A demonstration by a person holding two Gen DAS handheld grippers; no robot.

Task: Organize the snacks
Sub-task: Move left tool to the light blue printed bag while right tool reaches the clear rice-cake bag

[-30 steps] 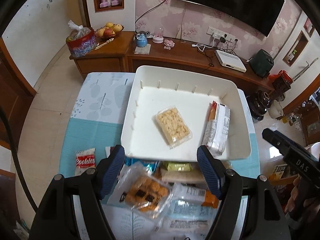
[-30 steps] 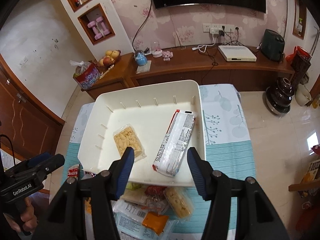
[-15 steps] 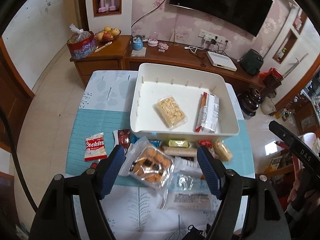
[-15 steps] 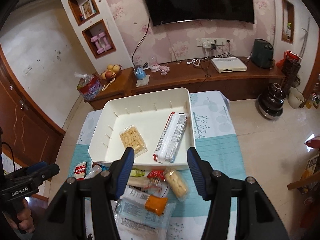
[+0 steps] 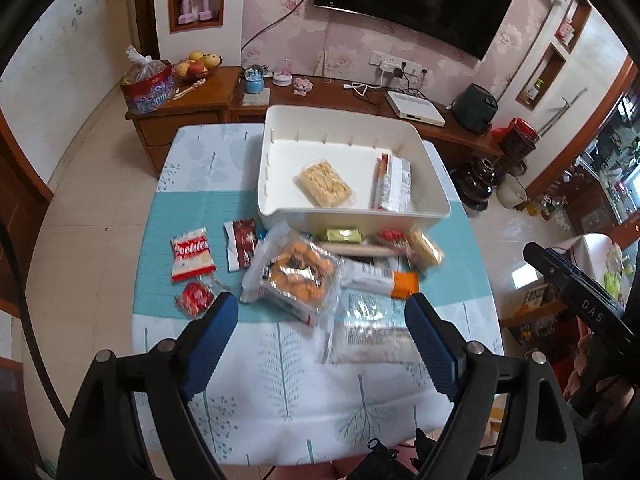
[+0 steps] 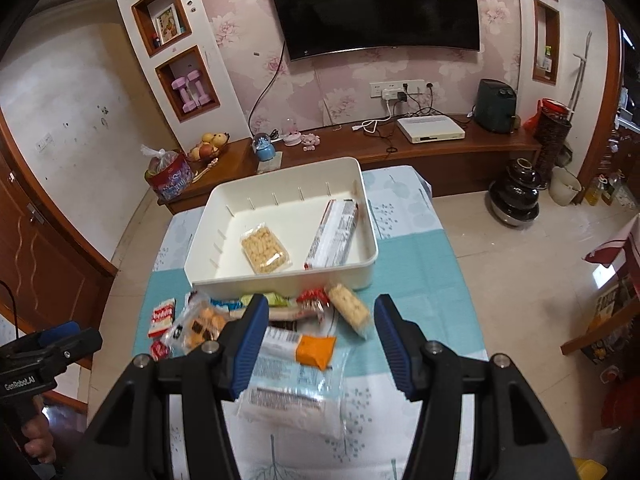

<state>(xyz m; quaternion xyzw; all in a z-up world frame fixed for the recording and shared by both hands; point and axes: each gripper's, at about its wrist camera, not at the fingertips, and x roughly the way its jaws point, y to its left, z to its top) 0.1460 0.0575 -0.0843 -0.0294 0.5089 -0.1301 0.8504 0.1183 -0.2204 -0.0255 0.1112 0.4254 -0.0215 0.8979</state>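
A white bin stands on the table and holds a clear pack of pale crackers and a long silver-and-red packet. Several loose snacks lie in front of it: a clear bag of orange biscuits, a red-and-white cookies packet, an orange-ended bar, and a big clear flat pack. My left gripper is open and empty above the pile. My right gripper is open and empty, also above it.
The table wears a teal and white leaf-print cloth. Behind it runs a low wooden cabinet with a fruit bowl and a white box. Tiled floor lies to both sides.
Both grippers have pulled back and up from the bin, so more of the table and the snack pile shows. Both stay open and empty.
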